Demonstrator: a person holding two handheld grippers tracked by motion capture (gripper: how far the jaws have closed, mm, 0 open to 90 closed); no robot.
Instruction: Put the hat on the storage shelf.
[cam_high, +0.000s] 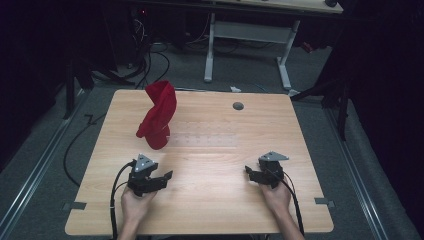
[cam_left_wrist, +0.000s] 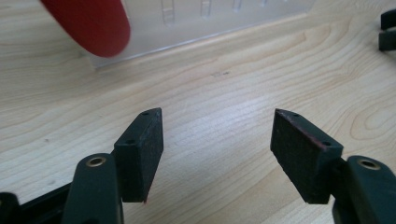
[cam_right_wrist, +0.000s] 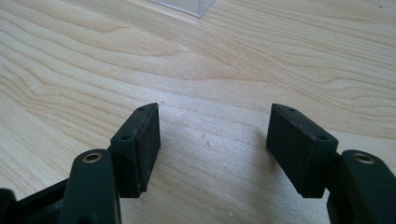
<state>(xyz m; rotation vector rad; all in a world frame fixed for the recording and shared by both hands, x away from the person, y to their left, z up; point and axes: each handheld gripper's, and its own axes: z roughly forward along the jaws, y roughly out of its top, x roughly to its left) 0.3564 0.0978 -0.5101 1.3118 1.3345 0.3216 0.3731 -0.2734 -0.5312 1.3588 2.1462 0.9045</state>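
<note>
**Two grippers with jaws apart, one red cloth, one clear rack**

The left gripper (cam_left_wrist: 217, 140) has its two black jaws spread wide with nothing between them; bare wood grain shows in the gap. The right gripper (cam_right_wrist: 212, 140) stands the same way, two jaws well apart and nothing held. Both hover low over the pale wooden surface (cam_high: 215, 200), each in one of the person's hands: the left hand (cam_high: 134, 202) and the right hand (cam_high: 276, 194) come in from the near edge. Each gripper carries one grey three-cornered plate and trails one black cable.

Ahead of the left jaws, and a little to their left, lies one clear plastic rack (cam_left_wrist: 196, 21), flat on the surface, with faint slot marks along it. In the right gripper view one corner of that rack (cam_right_wrist: 187, 5) shows ahead of the jaws. At the far right of the left gripper view the tips of the other gripper show.

On the rack's left end, beyond the left jaws, stands one red cloth (cam_high: 157, 117), twisted and upright; its rounded lower end (cam_left_wrist: 91, 23) reaches down in front of the rack. It is well apart from both grippers.

Farther beyond the right jaws, one round grey cap (cam_high: 238, 106) sits in the surface near its far edge.
</note>
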